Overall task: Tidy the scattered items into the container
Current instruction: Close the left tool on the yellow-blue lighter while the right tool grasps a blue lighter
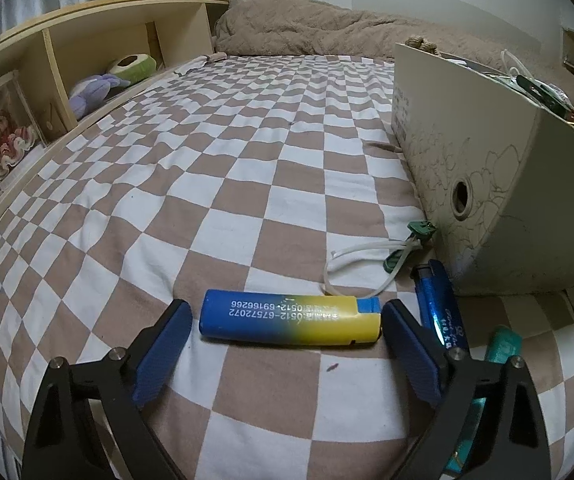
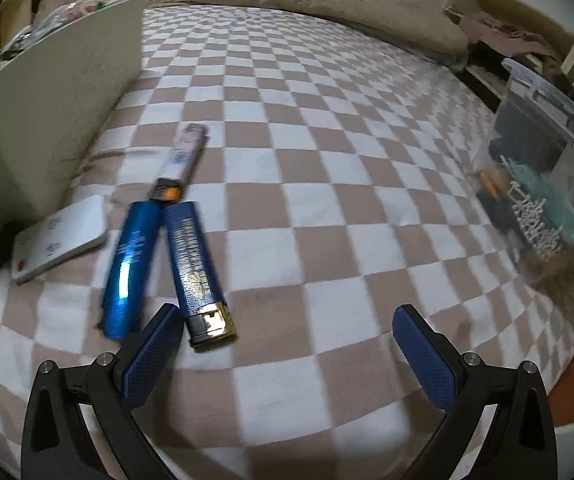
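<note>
Checkered bedspread point(image 1: 247, 184): blue-yellow lighter point(image 1: 291, 322) between open left hand-held gripper point(image 1: 287, 320).

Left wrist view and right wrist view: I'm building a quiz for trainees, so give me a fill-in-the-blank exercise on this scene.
1. The blue-and-yellow lighter lies between the open fingers of the ____ gripper.
2. The bedsheet has a ____ pattern.
3. The right gripper is open and holds ____.
4. The dark blue lighter has a ____-coloured metal cap.

Missing words: left; checkered; nothing; gold
</note>
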Demonstrator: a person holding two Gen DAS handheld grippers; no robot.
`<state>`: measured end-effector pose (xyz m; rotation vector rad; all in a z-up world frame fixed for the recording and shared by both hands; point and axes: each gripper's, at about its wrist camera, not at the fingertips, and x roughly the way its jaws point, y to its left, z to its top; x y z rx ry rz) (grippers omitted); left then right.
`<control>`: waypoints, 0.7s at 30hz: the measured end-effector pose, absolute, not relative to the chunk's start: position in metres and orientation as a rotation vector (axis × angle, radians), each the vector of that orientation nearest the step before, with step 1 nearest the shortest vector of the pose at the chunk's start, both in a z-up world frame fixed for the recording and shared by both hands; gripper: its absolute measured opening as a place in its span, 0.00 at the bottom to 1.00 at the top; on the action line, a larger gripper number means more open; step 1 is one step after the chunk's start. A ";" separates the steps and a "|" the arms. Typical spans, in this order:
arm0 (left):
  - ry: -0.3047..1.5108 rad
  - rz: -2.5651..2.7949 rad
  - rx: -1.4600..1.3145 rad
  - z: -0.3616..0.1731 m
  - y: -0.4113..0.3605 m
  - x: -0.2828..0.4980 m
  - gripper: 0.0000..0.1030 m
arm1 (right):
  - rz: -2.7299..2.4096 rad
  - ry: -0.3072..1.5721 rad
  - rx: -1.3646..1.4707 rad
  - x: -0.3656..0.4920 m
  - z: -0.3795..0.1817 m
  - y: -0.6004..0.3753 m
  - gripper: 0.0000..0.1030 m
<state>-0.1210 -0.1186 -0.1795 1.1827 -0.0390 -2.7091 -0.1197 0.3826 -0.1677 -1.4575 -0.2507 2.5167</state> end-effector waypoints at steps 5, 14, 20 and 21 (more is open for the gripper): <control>-0.058 -2.719 1.157 -0.178 -0.117 -0.117 0.81 | 2.492 -0.163 -1.456 -0.132 -0.170 0.408 1.00; -0.061 -2.718 1.155 -0.179 -0.115 -0.116 0.80 | 2.488 -0.045 -1.376 -0.140 -0.162 0.423 1.00; -0.053 -2.720 1.156 -0.179 -0.115 -0.116 0.80 | 2.608 -0.072 -1.407 -0.136 -0.163 0.388 1.00; -0.055 -2.720 1.156 -0.179 -0.116 -0.116 0.80 | 2.619 -0.075 -1.418 -0.137 -0.165 0.383 1.00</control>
